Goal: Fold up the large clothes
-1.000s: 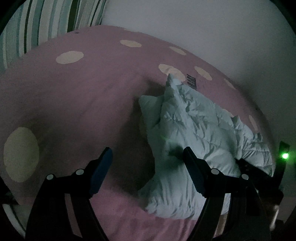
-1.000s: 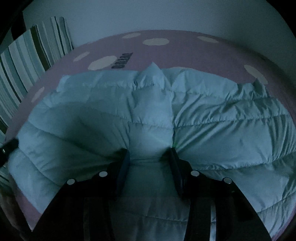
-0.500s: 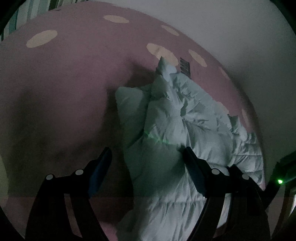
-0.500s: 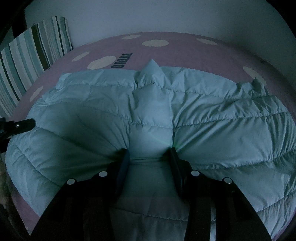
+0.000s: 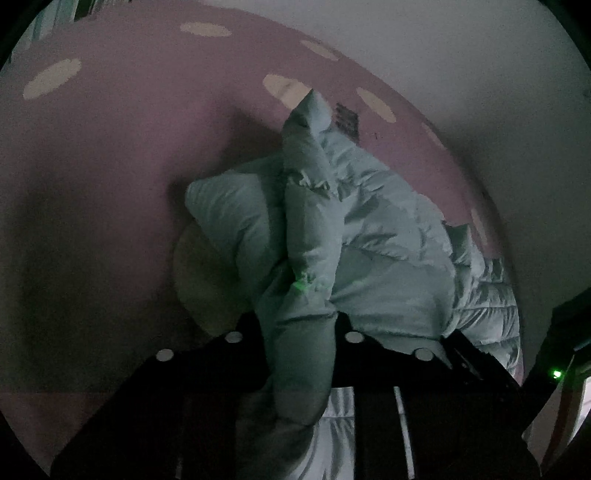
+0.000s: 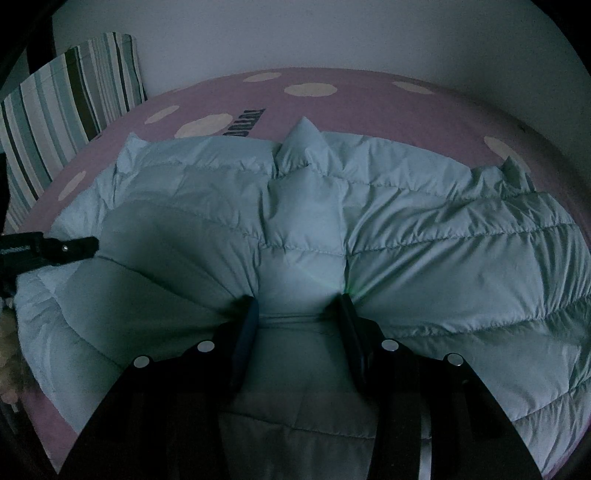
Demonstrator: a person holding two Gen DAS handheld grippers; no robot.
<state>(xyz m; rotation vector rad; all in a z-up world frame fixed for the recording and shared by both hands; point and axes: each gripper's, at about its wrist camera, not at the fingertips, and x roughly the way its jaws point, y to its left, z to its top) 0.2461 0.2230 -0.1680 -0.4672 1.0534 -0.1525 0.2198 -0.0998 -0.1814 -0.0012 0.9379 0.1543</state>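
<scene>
A pale blue quilted puffer jacket (image 6: pixel 424 236) lies spread on a pink bedsheet with cream spots (image 6: pixel 369 107). My right gripper (image 6: pixel 299 306) is shut on a thick fold at the jacket's near edge. In the left wrist view the jacket (image 5: pixel 369 236) lies bunched, and my left gripper (image 5: pixel 299 325) is shut on a ridge of its fabric, with cloth filling the gap between the fingers. The left gripper also shows at the left edge of the right wrist view (image 6: pixel 51 249), at the jacket's left side.
A striped pillow (image 6: pixel 66 103) stands at the head of the bed on the far left. A white wall (image 6: pixel 332 33) runs behind the bed. Dark printed lettering (image 6: pixel 243 123) on the sheet lies just beyond the jacket's collar.
My left gripper has moved forward onto the jacket's left side and closed on a ridge of fabric; it was open before. My right gripper has kept its hold and barely moved.
</scene>
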